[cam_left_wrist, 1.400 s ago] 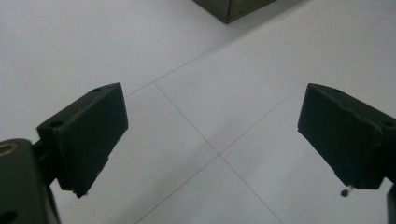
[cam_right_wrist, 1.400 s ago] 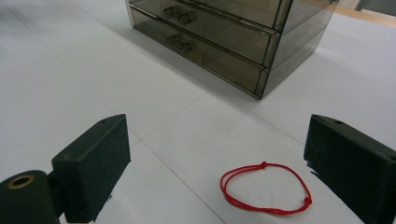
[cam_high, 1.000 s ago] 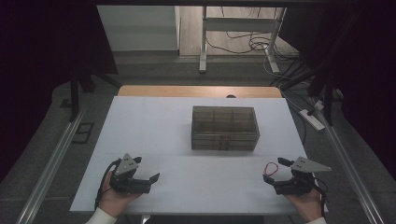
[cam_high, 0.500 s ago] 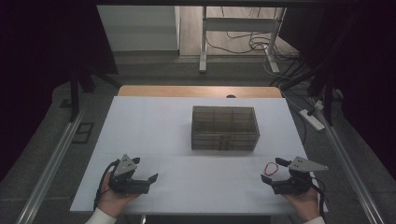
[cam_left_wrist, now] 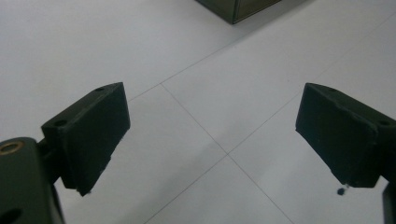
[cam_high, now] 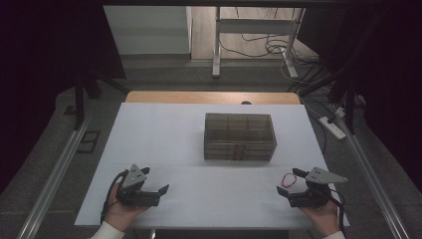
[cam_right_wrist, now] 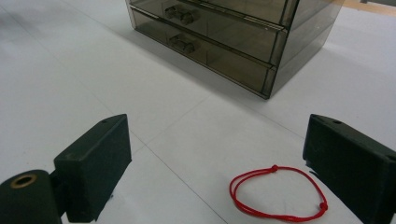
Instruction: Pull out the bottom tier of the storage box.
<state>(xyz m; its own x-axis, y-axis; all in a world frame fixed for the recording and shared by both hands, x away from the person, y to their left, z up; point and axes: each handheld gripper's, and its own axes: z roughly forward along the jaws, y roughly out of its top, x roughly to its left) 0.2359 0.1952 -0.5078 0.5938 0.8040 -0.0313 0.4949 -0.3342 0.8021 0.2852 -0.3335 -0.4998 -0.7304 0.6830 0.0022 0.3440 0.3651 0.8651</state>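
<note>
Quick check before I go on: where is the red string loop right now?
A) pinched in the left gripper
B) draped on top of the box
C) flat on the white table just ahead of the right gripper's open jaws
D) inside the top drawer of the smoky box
C: the red string loop lies flat on the table between the open jaws of the right gripper, apart from the drawer box.

One smoky drawer box on one white table. Two drawer fronts plainly visible on it, possibly a third above, cut off by the frame. One red cord loop. Two hand-held grippers: left gripper, right gripper. One power strip on the floor.
</note>
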